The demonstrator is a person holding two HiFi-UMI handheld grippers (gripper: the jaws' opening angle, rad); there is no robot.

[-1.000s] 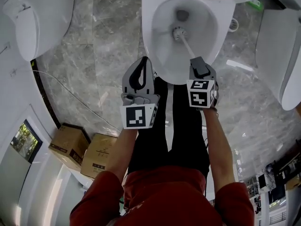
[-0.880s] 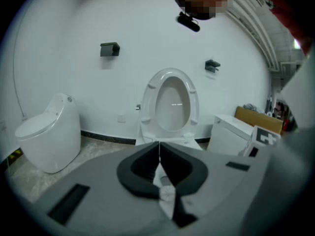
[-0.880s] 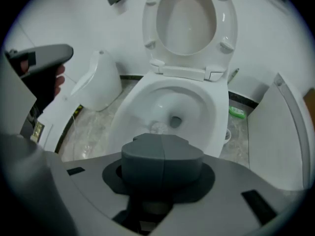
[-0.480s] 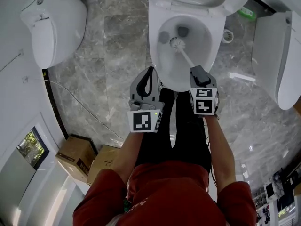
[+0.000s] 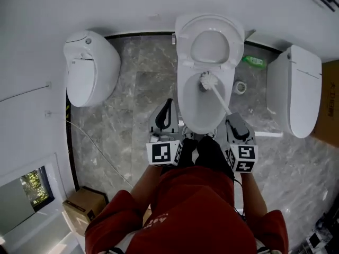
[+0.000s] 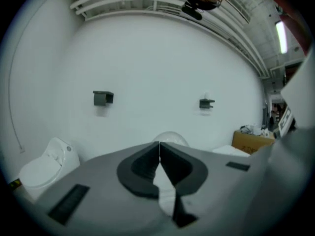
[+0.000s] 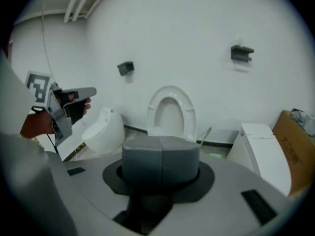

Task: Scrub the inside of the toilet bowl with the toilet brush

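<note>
The white toilet stands in the middle of the head view with its seat and lid raised. The toilet brush's white head is over the rear of the bowl, near the back rim; I cannot tell whether it touches. Its thin handle slants back to my right gripper, which is shut on the handle's end. In the right gripper view the grey pads are pressed together. My left gripper is shut with nothing in it, left of the bowl's front; its jaws meet.
A second white toilet stands at the left and a third at the right. A green bottle and a round holder sit on the marble floor between. A cable crosses the floor. A cardboard box lies near left.
The head view has risen and pulled back, so the whole toilet and wall show. The brush head has moved from mid-bowl to the rear rim. Both grippers have drawn back.
</note>
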